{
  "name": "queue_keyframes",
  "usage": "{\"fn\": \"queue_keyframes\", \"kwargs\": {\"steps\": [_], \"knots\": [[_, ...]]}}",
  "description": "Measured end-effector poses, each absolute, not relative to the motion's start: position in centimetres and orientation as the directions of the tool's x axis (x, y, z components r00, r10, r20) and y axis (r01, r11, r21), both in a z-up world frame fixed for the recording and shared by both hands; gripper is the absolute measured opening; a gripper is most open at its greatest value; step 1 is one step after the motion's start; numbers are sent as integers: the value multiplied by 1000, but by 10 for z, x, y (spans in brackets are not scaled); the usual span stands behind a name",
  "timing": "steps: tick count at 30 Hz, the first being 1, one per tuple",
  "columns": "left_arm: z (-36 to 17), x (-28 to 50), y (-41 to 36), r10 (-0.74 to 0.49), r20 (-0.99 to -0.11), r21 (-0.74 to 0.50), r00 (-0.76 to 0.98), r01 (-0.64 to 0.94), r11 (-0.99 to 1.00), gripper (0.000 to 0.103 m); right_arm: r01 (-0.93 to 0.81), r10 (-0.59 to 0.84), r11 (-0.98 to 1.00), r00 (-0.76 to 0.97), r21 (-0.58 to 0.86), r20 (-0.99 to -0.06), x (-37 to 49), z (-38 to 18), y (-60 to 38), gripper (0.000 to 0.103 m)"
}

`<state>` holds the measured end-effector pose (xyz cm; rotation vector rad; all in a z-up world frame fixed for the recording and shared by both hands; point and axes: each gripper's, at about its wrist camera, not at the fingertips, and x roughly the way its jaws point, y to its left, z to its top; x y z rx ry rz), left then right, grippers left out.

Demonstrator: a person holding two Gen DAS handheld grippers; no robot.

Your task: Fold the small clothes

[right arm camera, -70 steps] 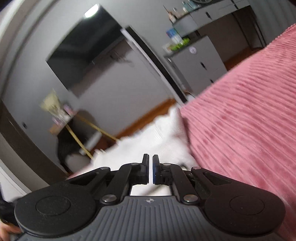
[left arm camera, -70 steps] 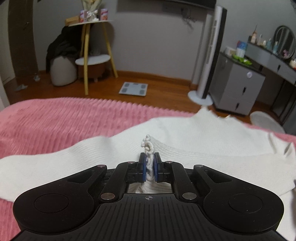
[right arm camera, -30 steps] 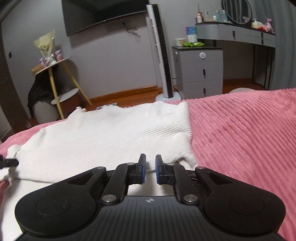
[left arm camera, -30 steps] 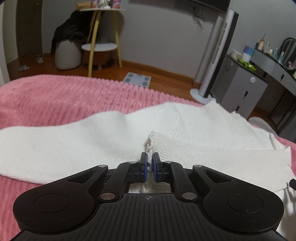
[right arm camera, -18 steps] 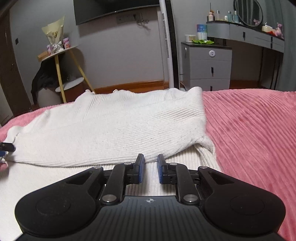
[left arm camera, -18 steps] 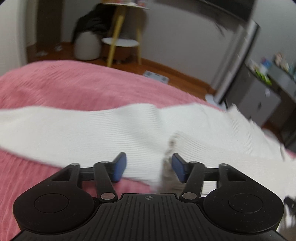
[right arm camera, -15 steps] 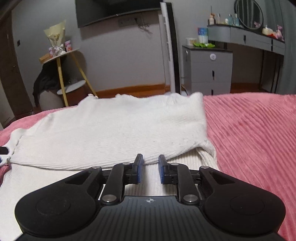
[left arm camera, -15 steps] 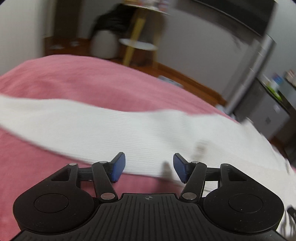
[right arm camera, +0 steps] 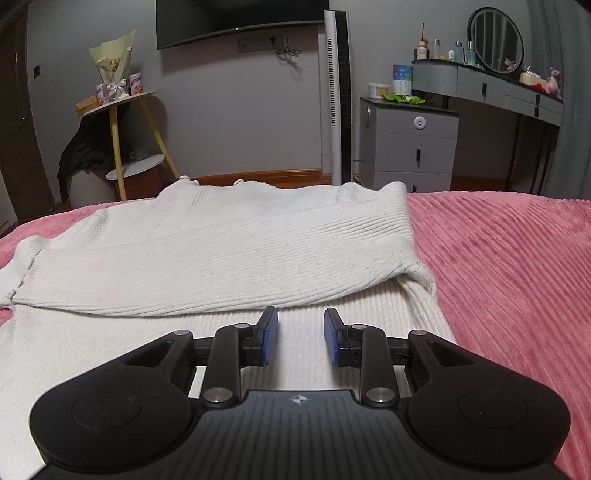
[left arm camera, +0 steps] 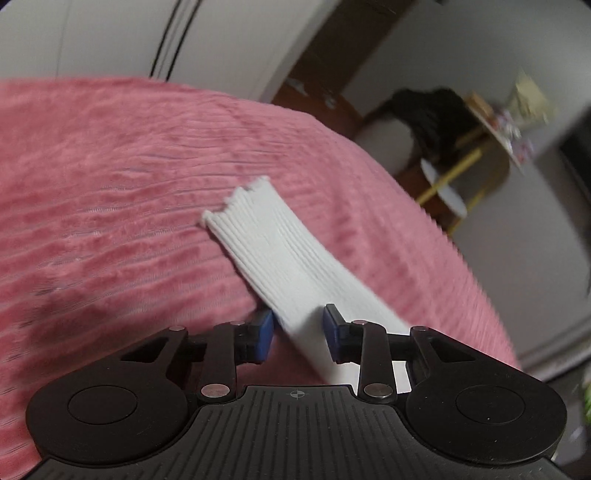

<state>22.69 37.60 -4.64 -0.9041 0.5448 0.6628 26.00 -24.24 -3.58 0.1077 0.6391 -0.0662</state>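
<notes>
A white ribbed knit sweater (right arm camera: 229, 251) lies flat on the pink ribbed bedspread (right arm camera: 509, 266), with one sleeve folded across its body. In the left wrist view its other sleeve (left arm camera: 284, 258) stretches out over the bedspread (left arm camera: 110, 192), cuff at the far end. My left gripper (left arm camera: 298, 332) is open, with the sleeve lying between its blue pads, not pinched. My right gripper (right arm camera: 300, 334) is open and empty, low over the sweater's near part.
Beyond the bed stand a grey drawer cabinet (right arm camera: 410, 147), a tall tower fan (right arm camera: 339, 96), a dressing table with a round mirror (right arm camera: 495, 74), and a yellow-legged side table (right arm camera: 125, 140) with dark clothes. A wall TV (right arm camera: 240, 18) hangs above.
My left gripper let go of the folded sleeve, opened, and swung left to the other, outstretched sleeve. My right gripper opened wider and stayed over the sweater.
</notes>
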Motion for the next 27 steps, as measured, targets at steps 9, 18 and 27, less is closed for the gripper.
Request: {"fn": "queue_keyframes", "kwargs": {"steps": [9,18,27], "knots": [[-25,233,365,353,-672,-423,651,-729,538,8,89,-4,989,817,118,-576,238,-22,-234,29],[39,251,205,233,-565,-279,792,-449,849,8,101,12,981,825,168,-565,231,-14,-237,29],[20,256,36,-56,-573,-188,818,-64,980,56,112,16,976,823,189,-568,229,-17,-244,31]]}}
